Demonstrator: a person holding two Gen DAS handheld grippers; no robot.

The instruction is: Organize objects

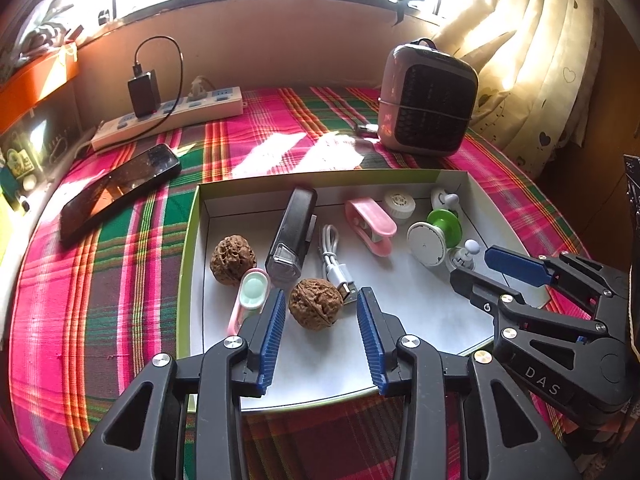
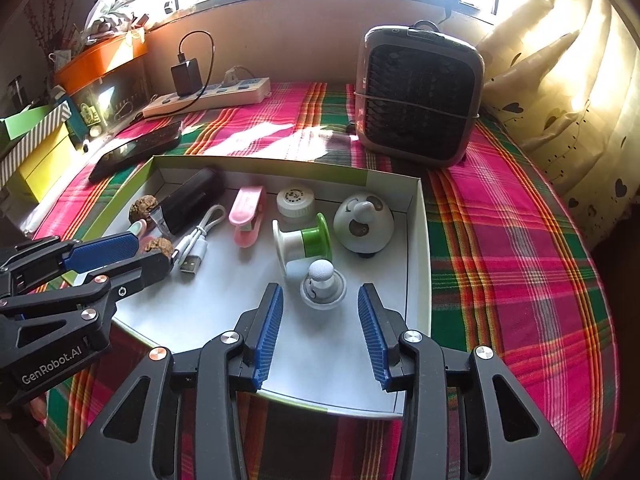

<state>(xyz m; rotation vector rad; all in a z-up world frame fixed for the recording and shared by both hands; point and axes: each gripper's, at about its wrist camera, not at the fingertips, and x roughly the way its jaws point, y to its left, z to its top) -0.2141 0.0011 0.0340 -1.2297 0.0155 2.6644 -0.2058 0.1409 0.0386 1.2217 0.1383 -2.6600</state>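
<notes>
A shallow white box with a green rim (image 1: pixel 320 178) (image 2: pixel 418 240) lies on the plaid cloth. My left gripper (image 1: pixel 322 296) stands open over its near left part, with a brown walnut (image 1: pixel 316 308) between the blue pads and a gap on each side. In the right wrist view my right gripper (image 2: pixel 320 292) is open around a small white ball-topped knob (image 2: pixel 322 278) without touching it. The box also holds a second walnut (image 1: pixel 233 256), a black light (image 1: pixel 290 236), a white USB cable (image 1: pixel 334 260), a pink clip (image 1: pixel 372 226) and a green-and-white spool (image 2: pixel 304 242).
A phone (image 1: pixel 120 192) and a power strip (image 1: pixel 168 118) with a black charger lie at the back left. A small grey heater (image 2: pixel 418 96) stands at the back right, beside a cream curtain (image 2: pixel 560 80). Boxes (image 2: pixel 36 148) are stacked along the left edge.
</notes>
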